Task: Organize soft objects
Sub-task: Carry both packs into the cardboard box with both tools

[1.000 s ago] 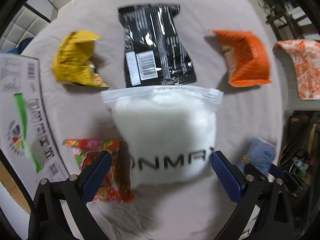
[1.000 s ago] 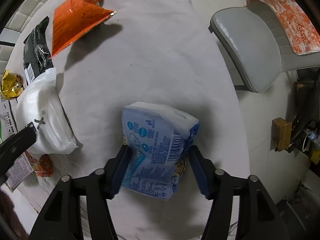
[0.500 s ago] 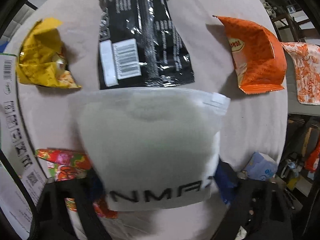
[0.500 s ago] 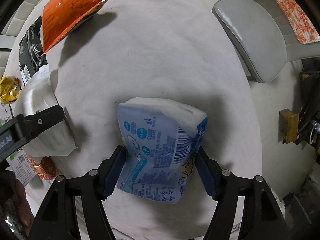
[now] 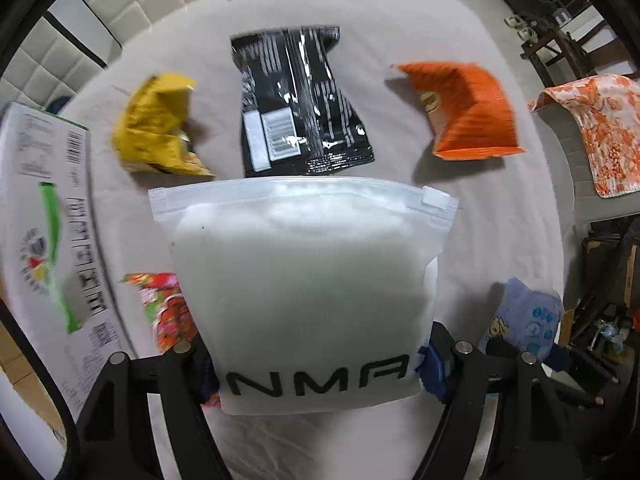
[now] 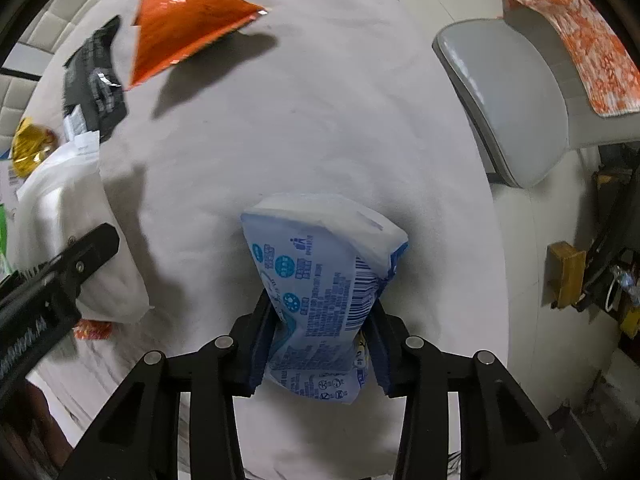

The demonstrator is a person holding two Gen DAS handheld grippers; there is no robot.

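Note:
My left gripper (image 5: 316,376) is shut on the lower end of a frosted white zip pouch (image 5: 304,276) with black letters and holds it up above the table. The pouch hides most of both fingers. My right gripper (image 6: 318,344) is shut on a blue and white tissue pack (image 6: 320,280), squeezing its lower half; the pack is lifted slightly over the white tablecloth (image 6: 320,140). The pouch also shows at the left of the right wrist view (image 6: 68,232), and the tissue pack shows at the lower right of the left wrist view (image 5: 528,320).
On the cloth lie a black snack bag (image 5: 296,104), an orange bag (image 5: 468,112), a crumpled yellow bag (image 5: 160,132) and a red candy bag (image 5: 168,308). A printed cardboard box (image 5: 44,232) stands at left. A grey chair (image 6: 508,92) with an orange patterned cloth (image 6: 576,40) is at right.
My left gripper closed on the white pouch and raised it off the table. My right gripper tightened on the tissue pack, pinching it narrower, and lifted it a little.

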